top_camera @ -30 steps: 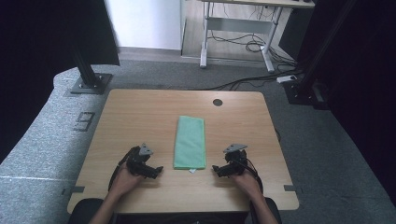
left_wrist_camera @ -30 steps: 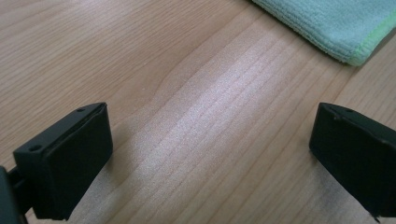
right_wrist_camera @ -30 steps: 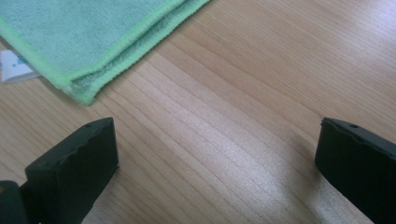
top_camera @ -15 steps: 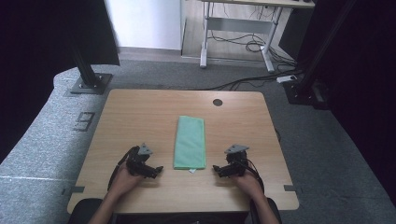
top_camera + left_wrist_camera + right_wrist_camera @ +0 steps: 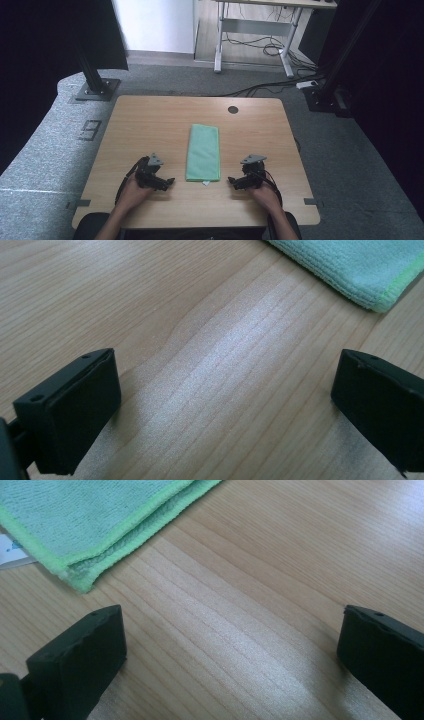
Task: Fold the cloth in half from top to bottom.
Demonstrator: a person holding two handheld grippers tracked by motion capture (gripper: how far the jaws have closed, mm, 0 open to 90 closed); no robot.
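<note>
1. Resting near the bench's (image 5: 150,120) front-left edge, the left tool (image 5: 169,182) lies low on the wood with its jaws spread wide and nothing between them. Compared with a second ago it has barely shifted, staying just left of the cloth's near end.

2. In the left gripper view, bare wood grain runs between the two black jaws, and a near corner of the green cloth (image 5: 360,270) sits ahead and to the upper right, apart from the jaws.

3. At the middle of the bench the folded green cloth (image 5: 203,151) lies flat as a long narrow strip, its short end toward the person, a small white tag (image 5: 205,183) peeking out at that end. Its position matches the earlier frames.

4. The right tool (image 5: 232,180) sits just right of the cloth's near end, jaws likewise wide and empty; the right gripper view puts the cloth's layered corner (image 5: 80,580) ahead to the upper left, not touching.

5. With so little having moved, my judgement is that handling has not yet begun: both tools flank the near corners, ready to close in on them.
</note>
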